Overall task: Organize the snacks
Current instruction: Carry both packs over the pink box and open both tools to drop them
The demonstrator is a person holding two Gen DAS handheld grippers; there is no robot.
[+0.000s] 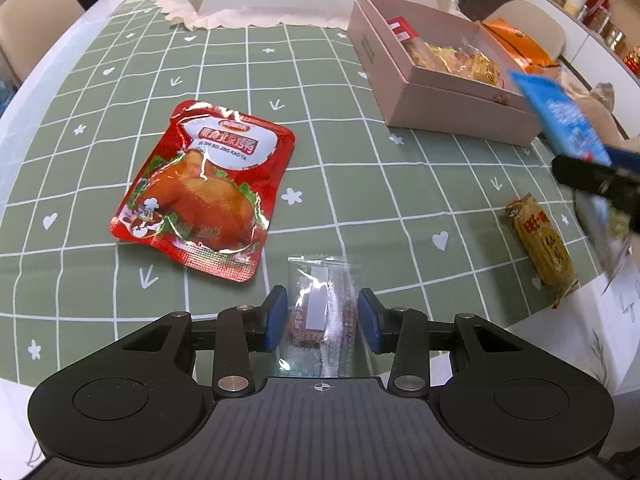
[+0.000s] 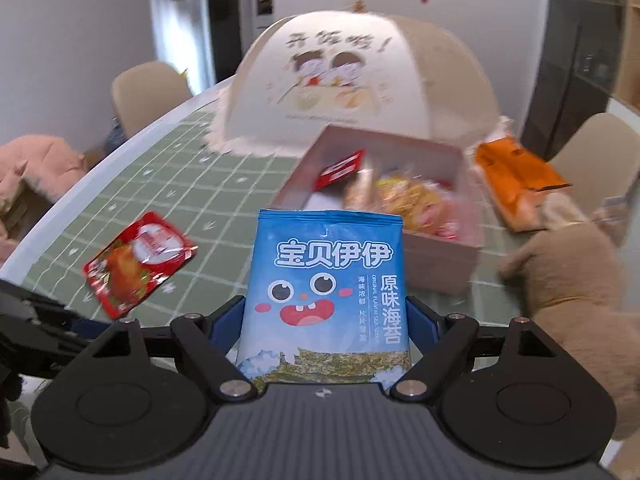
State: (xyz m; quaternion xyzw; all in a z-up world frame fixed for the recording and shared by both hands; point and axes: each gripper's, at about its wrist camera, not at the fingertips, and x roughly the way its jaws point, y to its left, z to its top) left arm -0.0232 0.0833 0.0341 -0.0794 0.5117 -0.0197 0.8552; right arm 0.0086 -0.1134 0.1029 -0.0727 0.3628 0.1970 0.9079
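My left gripper [image 1: 322, 320] is open low over the table, its blue pads on either side of a small clear-wrapped snack [image 1: 323, 312] without touching it. A red roast-duck pouch [image 1: 204, 192] lies flat to its left; it also shows in the right wrist view [image 2: 138, 262]. A brown-wrapped snack bar [image 1: 542, 246] lies at the right table edge. My right gripper [image 2: 326, 320] is shut on a blue seaweed packet [image 2: 326, 280], held upright in the air short of the pink box [image 2: 440, 258]. The box [image 1: 452, 110] holds several snacks. The blue packet [image 1: 560, 114] shows at the right of the left wrist view.
A green checked tablecloth [image 1: 360, 184] covers the table. A beige mesh food cover [image 2: 360, 80] stands behind the box. An orange bag [image 2: 516, 176] lies right of the box. A brown plush toy [image 2: 568, 280] sits at the right. Beige chairs stand around the table.
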